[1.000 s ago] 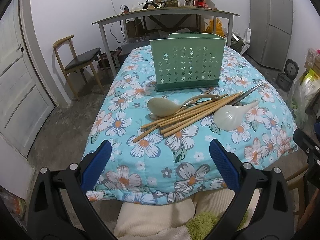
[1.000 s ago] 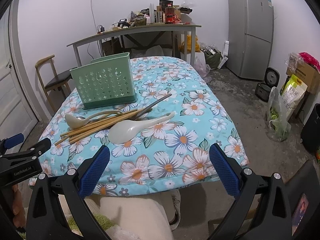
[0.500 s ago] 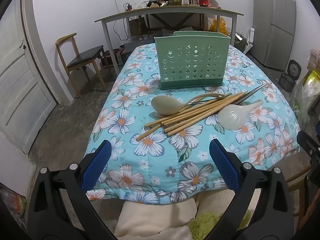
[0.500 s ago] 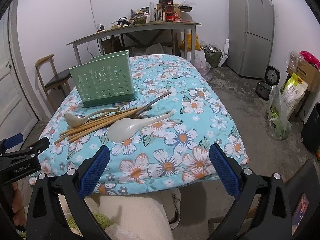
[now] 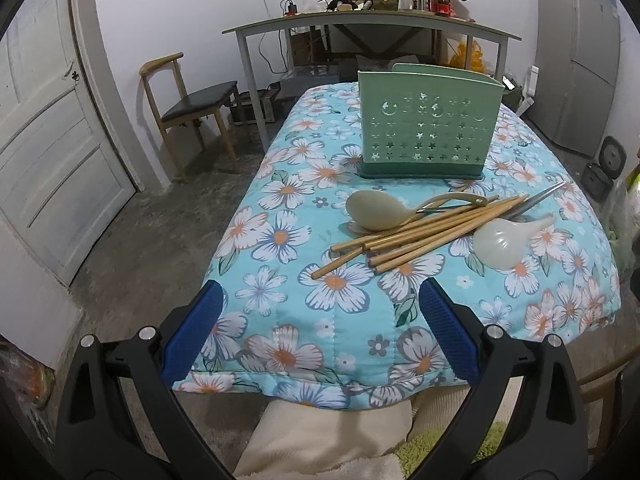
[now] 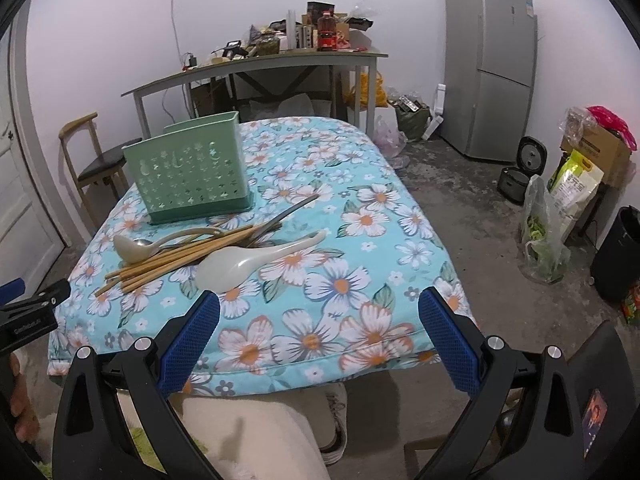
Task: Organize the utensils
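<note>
A green perforated utensil holder (image 5: pixel 428 128) stands upright on the floral tablecloth (image 5: pixel 288 320); it also shows in the right wrist view (image 6: pixel 192 176). In front of it lies a pile: several wooden chopsticks (image 5: pixel 420 232), a beige ladle (image 5: pixel 376 212), a white soup spoon (image 5: pixel 504 240) and a metal utensil (image 5: pixel 540 200). The right wrist view shows the chopsticks (image 6: pixel 176 260), white spoon (image 6: pixel 248 260) and ladle (image 6: pixel 132 246). My left gripper (image 5: pixel 320 324) is open and empty over the table's near edge. My right gripper (image 6: pixel 318 340) is open and empty, near the front right.
A wooden chair (image 5: pixel 188 104) and a door (image 5: pixel 44 152) stand at the left. A cluttered grey table (image 5: pixel 372 28) is behind. A fridge (image 6: pixel 488 68), bags (image 6: pixel 544 232) and a black bin (image 6: pixel 618 256) stand at the right. The left gripper's body (image 6: pixel 28 312) shows in the right view.
Both grippers have moved forward a little toward the table; the holder and utensil pile look closer. Nothing on the table has moved and both grippers stay open.
</note>
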### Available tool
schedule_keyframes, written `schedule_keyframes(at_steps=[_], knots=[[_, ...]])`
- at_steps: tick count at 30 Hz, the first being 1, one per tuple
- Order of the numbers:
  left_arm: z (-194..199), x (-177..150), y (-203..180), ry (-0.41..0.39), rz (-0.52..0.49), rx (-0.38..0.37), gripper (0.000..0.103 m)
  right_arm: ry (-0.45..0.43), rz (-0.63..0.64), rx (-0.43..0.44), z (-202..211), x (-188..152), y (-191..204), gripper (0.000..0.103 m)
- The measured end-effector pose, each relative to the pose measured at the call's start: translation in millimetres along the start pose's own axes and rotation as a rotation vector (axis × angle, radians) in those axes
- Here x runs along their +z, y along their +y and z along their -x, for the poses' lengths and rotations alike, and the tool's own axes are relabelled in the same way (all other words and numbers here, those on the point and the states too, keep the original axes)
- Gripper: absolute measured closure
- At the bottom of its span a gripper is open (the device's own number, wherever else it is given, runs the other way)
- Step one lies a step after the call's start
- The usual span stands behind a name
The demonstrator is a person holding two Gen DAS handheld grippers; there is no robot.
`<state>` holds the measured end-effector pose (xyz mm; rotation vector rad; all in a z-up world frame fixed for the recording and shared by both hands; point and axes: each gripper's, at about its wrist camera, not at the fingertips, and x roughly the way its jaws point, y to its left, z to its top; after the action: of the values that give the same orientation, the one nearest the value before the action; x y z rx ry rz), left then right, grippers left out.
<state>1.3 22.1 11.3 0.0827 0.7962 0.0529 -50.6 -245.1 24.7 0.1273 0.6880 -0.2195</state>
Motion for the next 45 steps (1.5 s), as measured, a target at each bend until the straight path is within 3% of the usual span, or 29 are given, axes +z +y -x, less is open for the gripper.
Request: schedule_keyframes(at_steps=[45], knots=[[-4.4, -2.3, -9.6, 0.017, -0.029, -0.008, 0.008, 0.012, -0.017, -0.011, -6.4, 0.1, -1.2, 0.006]])
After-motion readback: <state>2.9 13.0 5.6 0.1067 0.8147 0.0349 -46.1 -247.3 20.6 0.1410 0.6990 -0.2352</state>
